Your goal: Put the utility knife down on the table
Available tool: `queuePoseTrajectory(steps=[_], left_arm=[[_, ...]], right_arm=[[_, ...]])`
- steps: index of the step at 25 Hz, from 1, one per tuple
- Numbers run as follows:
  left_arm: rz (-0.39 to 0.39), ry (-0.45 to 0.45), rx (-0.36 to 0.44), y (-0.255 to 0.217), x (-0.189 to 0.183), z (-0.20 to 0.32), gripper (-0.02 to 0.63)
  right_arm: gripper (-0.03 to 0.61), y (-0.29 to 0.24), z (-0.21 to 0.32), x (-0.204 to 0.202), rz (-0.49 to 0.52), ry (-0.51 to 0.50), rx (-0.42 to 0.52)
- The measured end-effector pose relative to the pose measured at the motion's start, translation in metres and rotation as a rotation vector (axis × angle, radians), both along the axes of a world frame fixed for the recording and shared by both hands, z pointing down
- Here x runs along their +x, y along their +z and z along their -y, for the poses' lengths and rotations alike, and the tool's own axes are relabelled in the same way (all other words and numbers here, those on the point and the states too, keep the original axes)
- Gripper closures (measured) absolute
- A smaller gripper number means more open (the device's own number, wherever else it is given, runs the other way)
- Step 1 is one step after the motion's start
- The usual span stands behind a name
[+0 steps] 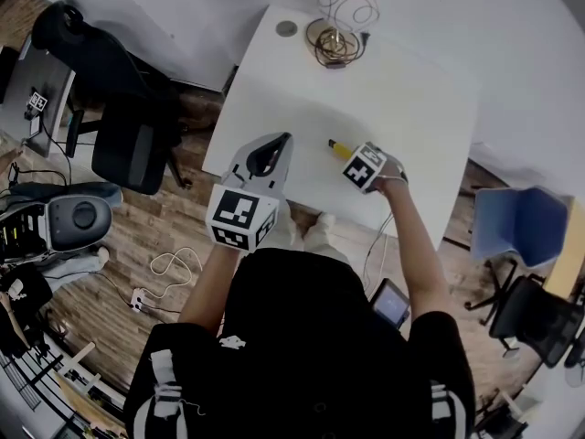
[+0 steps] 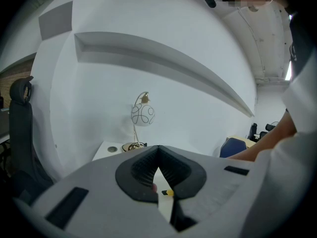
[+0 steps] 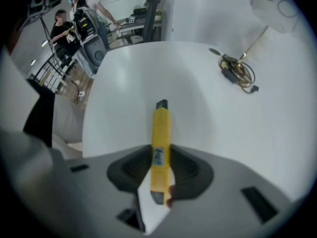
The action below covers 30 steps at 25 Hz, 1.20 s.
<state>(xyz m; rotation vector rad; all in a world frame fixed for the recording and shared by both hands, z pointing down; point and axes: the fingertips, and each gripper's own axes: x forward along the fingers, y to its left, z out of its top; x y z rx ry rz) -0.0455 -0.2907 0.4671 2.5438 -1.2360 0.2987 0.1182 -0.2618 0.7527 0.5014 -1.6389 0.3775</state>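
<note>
Right now the yellow utility knife (image 3: 161, 133) is clamped lengthwise between the jaws of the right gripper (image 3: 159, 175), dark tip aimed down at the white table (image 1: 411, 108); whether the tip touches the top I cannot tell. From the head view the knife hangs over the near half of the table, with bare white surface on every side of it; the near edge lies just behind the hand, and the left edge is some way off. The left gripper (image 1: 274, 149) sits over the near-left edge, jaw tips closed together with nothing in them. A wire-globe lamp (image 1: 338, 26) and its coiled cord stand at the far edge, well apart from the knife; a small round disc (image 1: 286, 28) lies near the far-left corner. Past the left edge is a black office chair (image 1: 128, 108); past the right, a blue chair (image 1: 516, 222).
</note>
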Motion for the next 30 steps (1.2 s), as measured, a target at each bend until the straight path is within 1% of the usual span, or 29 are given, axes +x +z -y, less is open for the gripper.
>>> queuePoseTrajectory(steps=[8, 17, 24, 30], left_arm=[[0.015, 0.000, -0.014, 0.007, 0.000, -0.006, 0.598], [0.033, 0.011, -0.014, 0.007, 0.002, -0.012, 0.598], [0.038, 0.014, -0.004, 0.004, 0.002, -0.016, 0.598], [0.029, 0.025, 0.014, -0.005, 0.009, -0.015, 0.598]], right_arm=[[0.445, 0.010, -0.010, 0.001, -0.020, -0.013, -0.024], [0.443, 0.009, -0.012, 0.001, -0.017, -0.007, -0.022], [0.425, 0.000, -0.013, -0.002, 0.018, 0.011, -0.011], [0.425, -0.025, -0.009, -0.008, 0.064, 0.028, 0.023]])
